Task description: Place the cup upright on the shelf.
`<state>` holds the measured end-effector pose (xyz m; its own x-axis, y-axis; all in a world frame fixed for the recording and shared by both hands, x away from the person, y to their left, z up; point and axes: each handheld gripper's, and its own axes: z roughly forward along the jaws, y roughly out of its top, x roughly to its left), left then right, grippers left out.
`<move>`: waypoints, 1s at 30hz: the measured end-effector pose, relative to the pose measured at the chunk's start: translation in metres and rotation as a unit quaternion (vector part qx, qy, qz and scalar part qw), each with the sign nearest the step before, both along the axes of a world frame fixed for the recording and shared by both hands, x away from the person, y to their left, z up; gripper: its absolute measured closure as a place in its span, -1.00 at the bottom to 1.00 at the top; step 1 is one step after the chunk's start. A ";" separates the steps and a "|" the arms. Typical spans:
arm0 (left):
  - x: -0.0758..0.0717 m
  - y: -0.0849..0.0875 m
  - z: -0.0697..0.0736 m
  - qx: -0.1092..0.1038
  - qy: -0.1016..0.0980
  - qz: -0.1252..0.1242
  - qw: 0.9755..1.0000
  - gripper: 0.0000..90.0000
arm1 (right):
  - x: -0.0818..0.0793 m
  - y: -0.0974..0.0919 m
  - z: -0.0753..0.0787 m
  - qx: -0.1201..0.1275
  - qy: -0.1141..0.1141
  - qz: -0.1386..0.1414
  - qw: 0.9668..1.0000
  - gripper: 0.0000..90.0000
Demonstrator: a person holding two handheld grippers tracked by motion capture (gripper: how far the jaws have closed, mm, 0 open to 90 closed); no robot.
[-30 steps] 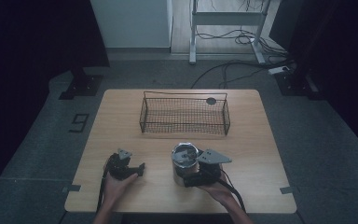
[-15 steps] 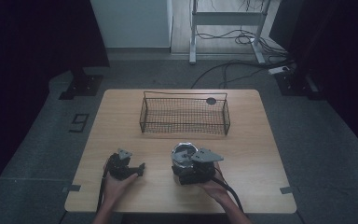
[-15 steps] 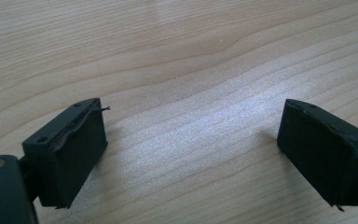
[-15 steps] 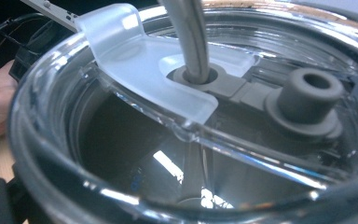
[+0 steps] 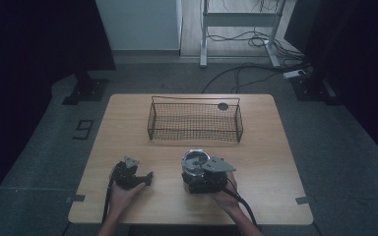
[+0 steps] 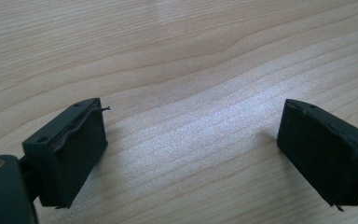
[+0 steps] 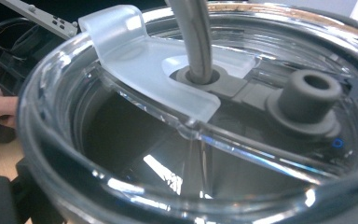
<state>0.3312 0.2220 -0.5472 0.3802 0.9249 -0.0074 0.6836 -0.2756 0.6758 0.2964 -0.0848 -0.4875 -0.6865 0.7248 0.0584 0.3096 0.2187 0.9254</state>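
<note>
The right gripper (image 5: 197,172) sits at the near side of a steel tumbler (image 5: 195,163) with a clear lid (image 7: 200,116); its jaws have just been closing around the cup, though whether the pads already press on the wall I cannot tell, since the lid hides them in the right gripper view. Just beyond the gripper, that lid shows a frosted slider tab (image 7: 144,60), a grey straw (image 7: 193,32) rising through its port, and a rubber plug (image 7: 307,100) beside it. To do this grasp well, I judge, the jaws should meet the wall squarely and low enough that the smooth steel does not slip; squeeze evenly and keep the cup upright; spare the straw and lid. Farther ahead of the gripper stands a wire basket (image 5: 195,123), well apart, likely where the cup goes. To its left, the left gripper (image 6: 191,154) rests with jaws spread wide over bare desk (image 6: 177,56), holding nothing.
</note>
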 end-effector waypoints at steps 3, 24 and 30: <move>0.000 0.000 0.000 0.000 0.000 0.000 1.000 -0.82 | 0.000 -0.002 0.000 0.000 0.001 0.001 1.000 -0.94; 0.000 0.000 0.000 0.001 0.000 0.000 1.000 -0.82 | 0.005 -0.026 0.028 0.023 -0.020 0.024 0.999 -0.93; 0.000 0.000 0.000 0.001 0.000 0.000 1.000 -0.82 | 0.010 -0.029 0.042 0.014 -0.032 0.021 0.999 -0.93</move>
